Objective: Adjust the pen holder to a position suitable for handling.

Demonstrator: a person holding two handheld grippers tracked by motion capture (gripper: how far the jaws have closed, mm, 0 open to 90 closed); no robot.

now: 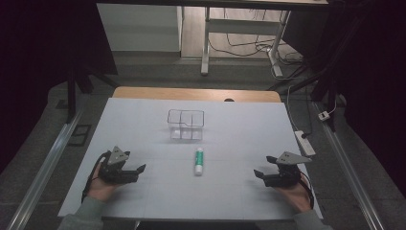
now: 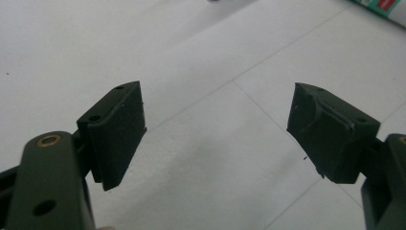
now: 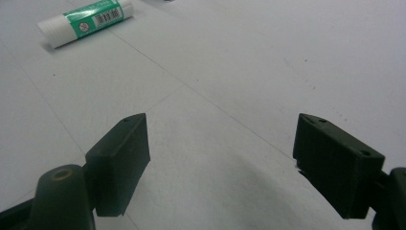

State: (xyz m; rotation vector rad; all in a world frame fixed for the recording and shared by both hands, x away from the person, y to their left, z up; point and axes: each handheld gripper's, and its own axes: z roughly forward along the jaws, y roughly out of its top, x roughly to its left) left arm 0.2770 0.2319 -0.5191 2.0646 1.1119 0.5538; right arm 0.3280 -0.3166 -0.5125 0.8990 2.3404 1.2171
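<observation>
A: Where's the glue stick [image 1: 198, 161]?

B: Lying flat on the white table [image 1: 143, 124], about midway between the 2 grippers, well apart from both. The clear container [image 1: 186, 124] stands just beyond its far end, not touching.

A: Tool state?

B: Left gripper [image 1: 135, 173] has jaws spread wide, nothing between them. Right gripper [image 1: 262, 175] likewise, wide and empty. Both rest low near the table's near edge.

A: How will it handle?

B: Likely light, rigid plastic tube, smooth and round, so it could roll or slip sideways under a pinch. Not fragile.

A: Grip point?

B: I'd take it across the green-labelled middle [image 3: 95, 17], jaws either side of the barrel, square to its long axis. The white ends look riskier; the cap might twist.
</observation>
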